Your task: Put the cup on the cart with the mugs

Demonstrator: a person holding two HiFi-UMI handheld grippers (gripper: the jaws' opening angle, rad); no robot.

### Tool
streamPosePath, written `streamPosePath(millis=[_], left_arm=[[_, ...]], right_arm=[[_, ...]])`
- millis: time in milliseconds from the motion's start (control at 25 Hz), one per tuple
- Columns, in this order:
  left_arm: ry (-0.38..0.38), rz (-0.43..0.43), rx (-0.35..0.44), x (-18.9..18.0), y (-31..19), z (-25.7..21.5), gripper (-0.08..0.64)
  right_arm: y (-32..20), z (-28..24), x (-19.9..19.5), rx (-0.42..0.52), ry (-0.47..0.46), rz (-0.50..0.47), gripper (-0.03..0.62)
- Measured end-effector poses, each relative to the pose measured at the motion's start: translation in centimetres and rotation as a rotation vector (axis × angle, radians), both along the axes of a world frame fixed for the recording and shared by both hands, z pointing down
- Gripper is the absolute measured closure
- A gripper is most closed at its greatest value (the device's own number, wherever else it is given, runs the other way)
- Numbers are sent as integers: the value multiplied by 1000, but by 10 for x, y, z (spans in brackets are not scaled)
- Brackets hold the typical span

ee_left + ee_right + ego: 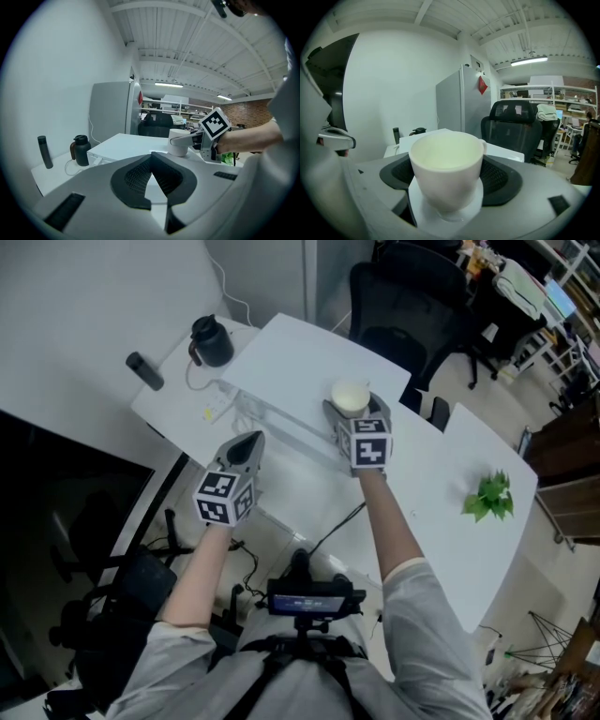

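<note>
A white cup (351,396) with a small handle stands upright between the jaws of my right gripper (352,407) over the white table (300,352). In the right gripper view the cup (446,168) fills the gap and both dark pads (499,180) press its sides. White surface shows under its foot. My left gripper (251,439) hovers to the left at the table's near edge, jaws together and holding nothing. From the left gripper view (151,157) the cup (179,143) shows ahead in the right gripper (197,140). No cart or mugs are in view.
A black jug (211,341) and a dark bottle (144,371) stand on a lower white desk at the far left. A green plant (489,496) lies on the table's right part. A black office chair (403,296) stands behind the table.
</note>
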State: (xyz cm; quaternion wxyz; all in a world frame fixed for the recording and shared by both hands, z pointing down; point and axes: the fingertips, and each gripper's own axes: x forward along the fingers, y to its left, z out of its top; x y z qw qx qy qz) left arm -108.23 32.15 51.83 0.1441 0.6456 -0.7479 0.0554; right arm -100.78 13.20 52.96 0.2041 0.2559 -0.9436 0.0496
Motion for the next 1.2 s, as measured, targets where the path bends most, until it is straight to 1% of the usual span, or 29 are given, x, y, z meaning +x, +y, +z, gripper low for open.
streamPosePath(millis=[280,520,640,760,920,1000,1080,1200], left_arm=[[1,58,10,12,-12,-2,560],[5,132,27,36,-24,-7,560],[-15,184,31,54,-27,-13,560],[-31,243,32,80,-28,-18,560],[-59,332,42,118,-36,-21,560],[-66,367,45,141,-40,-21,560],[-57,395,39,168,-41,-21,560],[-62,463,19,214,-40,-34,560]], right_arm=[[9,-17,36,10,-25,11,164],[20,-39,85,24,-45,65,164],[28,-47,112,38,-45,94,164],[39,-54,143,29,-59,138,164],[47,-55,193,40,-65,210,164],[50,-53,224,43,-60,251,164],[55,-54,260,37,-60,293,164],[68,-67,317,24,-73,371,164]])
